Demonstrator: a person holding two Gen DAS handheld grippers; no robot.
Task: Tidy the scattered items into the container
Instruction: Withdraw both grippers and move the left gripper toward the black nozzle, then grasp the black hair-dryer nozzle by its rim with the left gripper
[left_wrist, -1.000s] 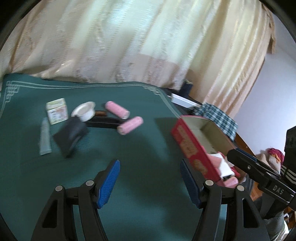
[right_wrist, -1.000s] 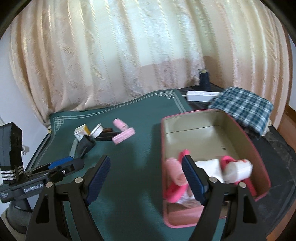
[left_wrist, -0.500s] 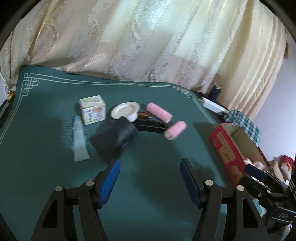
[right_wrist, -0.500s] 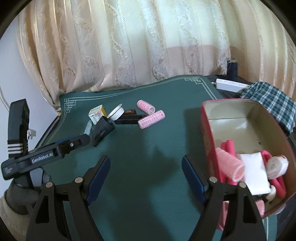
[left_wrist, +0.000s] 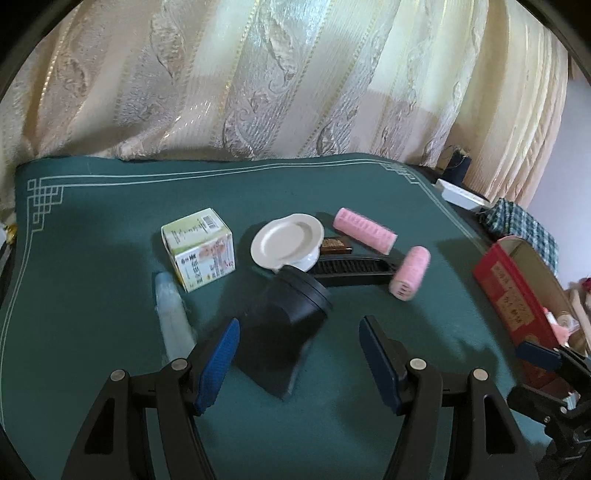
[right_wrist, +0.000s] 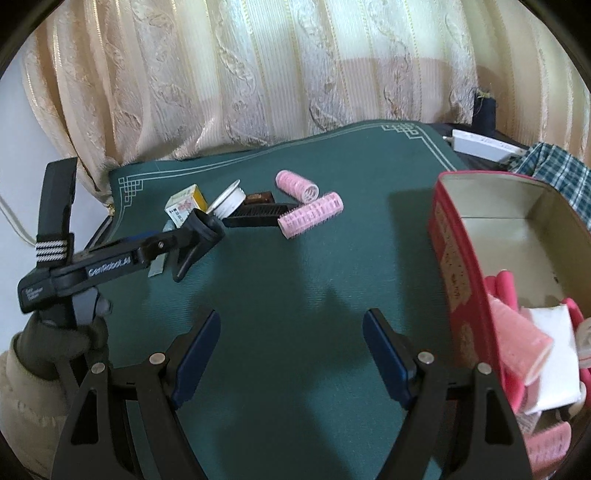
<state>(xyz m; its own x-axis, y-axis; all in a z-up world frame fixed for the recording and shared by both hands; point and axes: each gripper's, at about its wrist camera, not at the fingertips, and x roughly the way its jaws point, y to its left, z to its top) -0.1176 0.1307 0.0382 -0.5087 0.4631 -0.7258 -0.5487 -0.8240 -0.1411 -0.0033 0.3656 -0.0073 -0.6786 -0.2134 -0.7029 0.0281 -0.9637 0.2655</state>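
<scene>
Left wrist view: left claw (left_wrist: 299, 360) open, empty, closing on the black scoop (left_wrist: 286, 325) at twelve o'clock; right claw (right_wrist: 291, 354) wide, empty; red box (right_wrist: 461, 266) at three o'clock. Next, I'd judge: straddle, pinch, carry

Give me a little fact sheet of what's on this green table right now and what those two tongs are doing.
Surface: green cloth with a white line border
Container: red box, open, already holding pink rollers and a white packet
Still loose: two pink hair rollers, white jar lid, black comb, small printed carton, pale tube, black wedge-shaped object
Left tongs: open, empty, at the black wedge-shaped object
Right tongs: open, empty, over bare cloth beside the box
</scene>
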